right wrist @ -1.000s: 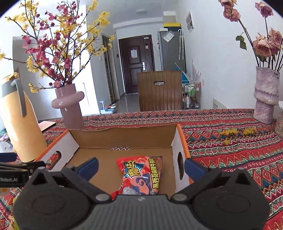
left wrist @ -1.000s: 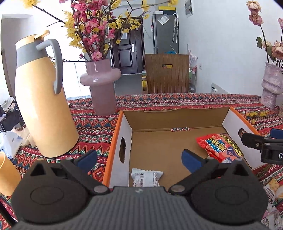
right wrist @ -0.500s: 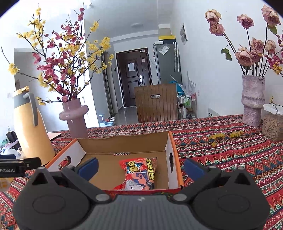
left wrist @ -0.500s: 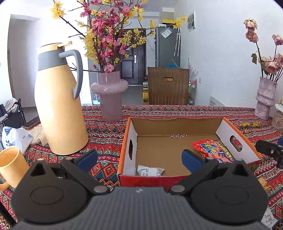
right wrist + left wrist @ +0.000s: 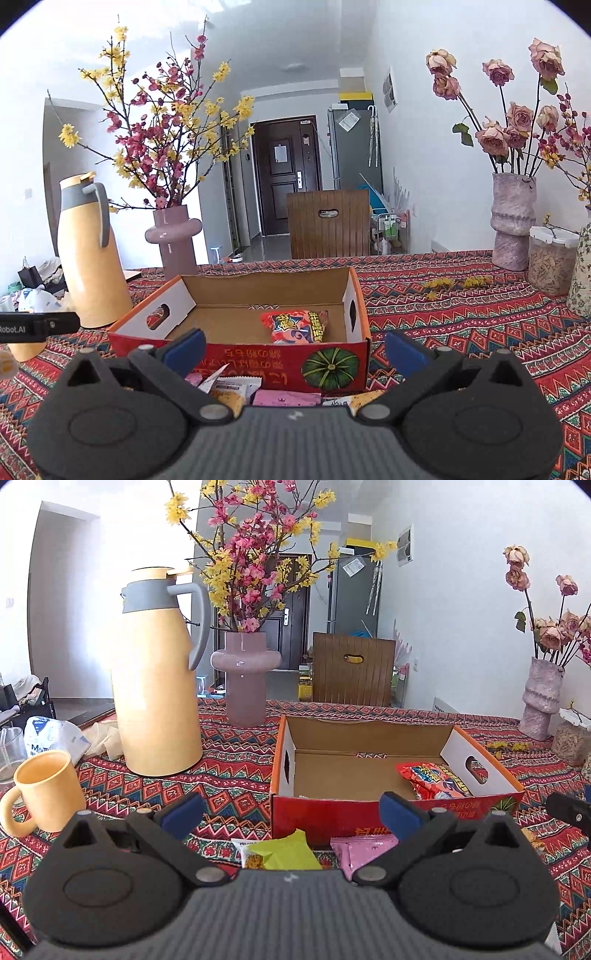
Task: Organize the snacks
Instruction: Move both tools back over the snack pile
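Observation:
An open red cardboard box (image 5: 369, 814) (image 5: 258, 360) stands on the patterned tablecloth. A red snack bag (image 5: 434, 781) (image 5: 297, 326) lies inside at its right. My left gripper (image 5: 290, 814) is open and empty, in front of the box. Below it lie a green snack packet (image 5: 284, 854) and a pink packet (image 5: 360, 851). My right gripper (image 5: 293, 349) is open and empty, also in front of the box. Several loose packets, a white one (image 5: 231, 384) and a pink one (image 5: 286, 398), lie under it.
A tall yellow thermos jug (image 5: 159, 679) (image 5: 90, 254) and a mauve vase with blossom branches (image 5: 245, 683) (image 5: 173, 240) stand left of the box. A yellow mug (image 5: 46, 794) is at the near left. A rose vase (image 5: 511, 221) and a jar (image 5: 550, 258) stand at the right.
Both grippers have pulled back and away from the box, from over its inside to in front of its near wall. Loose packets on the cloth have come into view.

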The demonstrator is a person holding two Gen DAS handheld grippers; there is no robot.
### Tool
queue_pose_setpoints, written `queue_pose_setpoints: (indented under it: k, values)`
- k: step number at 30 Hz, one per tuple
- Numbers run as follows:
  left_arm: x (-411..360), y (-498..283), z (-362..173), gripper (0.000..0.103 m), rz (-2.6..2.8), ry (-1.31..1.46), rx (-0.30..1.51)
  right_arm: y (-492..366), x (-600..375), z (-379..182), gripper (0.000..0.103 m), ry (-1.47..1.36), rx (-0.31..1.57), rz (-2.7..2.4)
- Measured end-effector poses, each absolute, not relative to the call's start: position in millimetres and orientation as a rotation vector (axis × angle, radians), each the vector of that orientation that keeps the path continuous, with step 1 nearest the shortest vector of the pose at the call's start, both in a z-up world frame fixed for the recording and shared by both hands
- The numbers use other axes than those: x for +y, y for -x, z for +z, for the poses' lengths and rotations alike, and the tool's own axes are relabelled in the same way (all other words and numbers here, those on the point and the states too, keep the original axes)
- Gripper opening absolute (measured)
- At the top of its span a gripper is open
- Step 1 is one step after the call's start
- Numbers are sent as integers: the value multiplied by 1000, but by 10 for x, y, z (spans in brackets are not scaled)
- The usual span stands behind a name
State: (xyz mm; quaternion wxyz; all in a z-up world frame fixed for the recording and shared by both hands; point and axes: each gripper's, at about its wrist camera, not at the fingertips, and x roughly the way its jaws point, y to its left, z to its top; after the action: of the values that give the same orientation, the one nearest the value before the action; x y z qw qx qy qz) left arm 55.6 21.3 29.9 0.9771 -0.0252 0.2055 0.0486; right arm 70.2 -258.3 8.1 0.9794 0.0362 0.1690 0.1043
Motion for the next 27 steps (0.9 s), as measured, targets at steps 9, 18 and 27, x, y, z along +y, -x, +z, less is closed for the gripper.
queue_pose_setpoints:
  k: [9, 18, 27]
  values:
    - [347, -319, 80, 103, 109, 56, 439, -479, -2580, -85, 103, -70, 371, 203]
    - [620, -152, -110, 103, 163, 86, 472, -342, -2667, -198, 103, -85, 393, 174]
    - [564, -94, -131, 103, 126, 90, 475, -302, -2651, -259, 103, -59, 433, 176]
